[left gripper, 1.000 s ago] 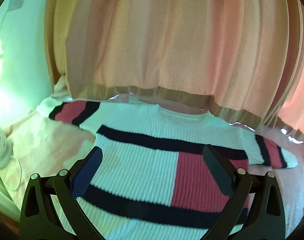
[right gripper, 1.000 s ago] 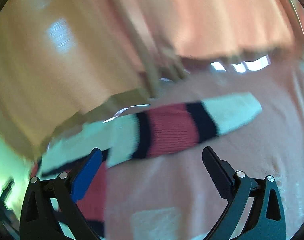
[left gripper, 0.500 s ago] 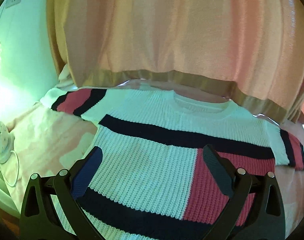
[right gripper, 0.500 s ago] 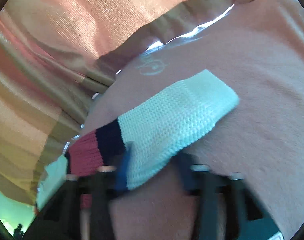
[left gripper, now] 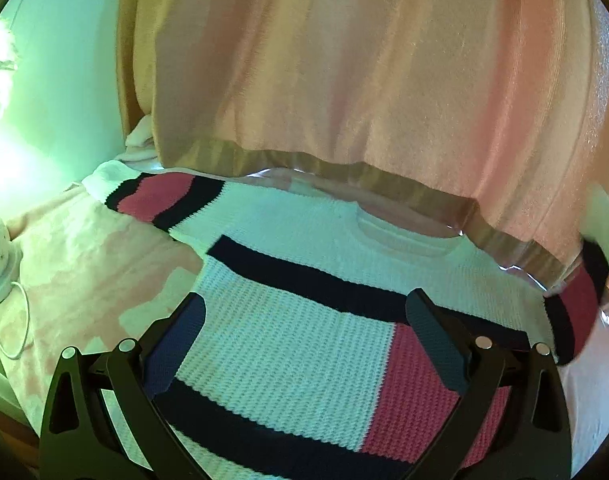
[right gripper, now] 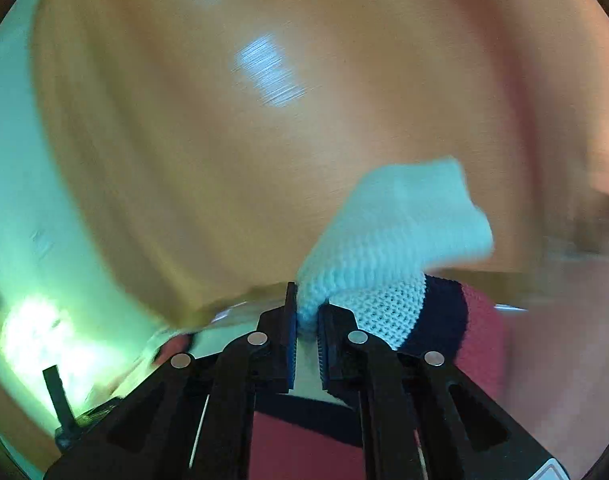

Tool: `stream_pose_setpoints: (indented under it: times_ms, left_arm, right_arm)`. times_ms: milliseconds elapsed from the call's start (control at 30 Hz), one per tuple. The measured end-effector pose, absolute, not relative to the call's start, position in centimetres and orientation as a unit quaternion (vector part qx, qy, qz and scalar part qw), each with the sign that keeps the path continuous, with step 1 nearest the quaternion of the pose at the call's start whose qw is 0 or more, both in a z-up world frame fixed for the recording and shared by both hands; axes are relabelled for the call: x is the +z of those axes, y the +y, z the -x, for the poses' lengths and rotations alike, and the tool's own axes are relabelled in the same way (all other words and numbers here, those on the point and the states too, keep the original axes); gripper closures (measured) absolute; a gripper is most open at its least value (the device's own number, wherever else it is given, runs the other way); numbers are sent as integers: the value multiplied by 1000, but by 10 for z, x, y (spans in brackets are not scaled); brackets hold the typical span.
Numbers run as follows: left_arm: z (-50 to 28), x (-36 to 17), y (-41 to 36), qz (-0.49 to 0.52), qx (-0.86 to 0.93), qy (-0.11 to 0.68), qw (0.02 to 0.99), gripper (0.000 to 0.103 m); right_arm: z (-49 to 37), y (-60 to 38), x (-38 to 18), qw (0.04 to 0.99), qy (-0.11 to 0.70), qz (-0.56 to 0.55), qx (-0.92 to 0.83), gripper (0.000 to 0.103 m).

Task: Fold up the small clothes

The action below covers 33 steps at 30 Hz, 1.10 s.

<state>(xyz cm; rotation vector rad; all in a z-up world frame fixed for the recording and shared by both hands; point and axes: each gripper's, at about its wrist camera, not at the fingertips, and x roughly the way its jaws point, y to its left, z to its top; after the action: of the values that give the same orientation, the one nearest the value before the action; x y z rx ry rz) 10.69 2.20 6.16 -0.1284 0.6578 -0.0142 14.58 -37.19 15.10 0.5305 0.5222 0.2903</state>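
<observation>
A small knit sweater (left gripper: 288, 344), white with navy stripes and red blocks, lies flat on a pink bed. My left gripper (left gripper: 304, 320) is open and empty, hovering over the sweater's body. Its left sleeve (left gripper: 160, 200) lies spread out at the far left. My right gripper (right gripper: 308, 312) is shut on the white cuff of the right sleeve (right gripper: 392, 232) and holds it lifted off the bed. The raised right sleeve also shows at the right edge of the left wrist view (left gripper: 584, 300).
A pink and tan curtain (left gripper: 344, 80) hangs just behind the sweater's collar. A white lamp with a cable (left gripper: 0, 264) sits at the bed's left edge. Pink bedding (left gripper: 84, 264) lies to the left of the sweater.
My right gripper closed on the right sleeve's cuff and lifted it off the bed. My left gripper moved a little closer over the sweater and stayed open.
</observation>
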Motion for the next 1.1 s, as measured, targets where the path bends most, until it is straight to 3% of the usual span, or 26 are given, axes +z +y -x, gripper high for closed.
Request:
stream_pose_setpoints:
  times_ms: [133,200,267,367,600,833,900,933,967,1000,1033,1100]
  left_arm:
    - [-104,60,30,30,-4,319,947,5]
    - [-105,57,36,27,-14,329,944,5]
    - [-107,57,42,34,-29,334,941,5]
    - [-114,59,38,38,-67,349,934,5]
    - [-193,18,-9,47,-101,415,903,5]
    - [-254,-45,-30,73,-80,475,873,12]
    - [-266,-55,-32,87,-76,485,867,24]
    - [-270,-55,-32,89,-65,481,870,35]
    - [-273,-54,-31,93,-57,475,873,55]
    - [-277,-52,-31,103,-64,473,873,69]
    - [-281,-50,-30,112,-77,478,868,91]
    - [-283,-40,-24,131,-94,469,869,95]
  right_arm:
    - [-189,-251,145,921,292,-181,183,76]
    - [-183,-238,148,925,289,-171,177,75]
    - [-165,-243,154,934,287,-152,149,56]
    - [-117,-269,155,945,298,-109,84,40]
    - [-75,-332,70,893,432,-119,-36,39]
    - [-98,-317,21,883,459,-90,-45,39]
    - [-102,-323,10,879,461,-111,-50,42]
    - [-106,-325,2,878,460,-123,-55,48]
    - [-109,-327,0,877,459,-135,-56,59]
    - [-112,-330,-7,874,458,-149,-57,63]
    - [-114,-331,-9,874,456,-156,-60,73]
    - [-113,-332,-4,880,441,-169,-55,85]
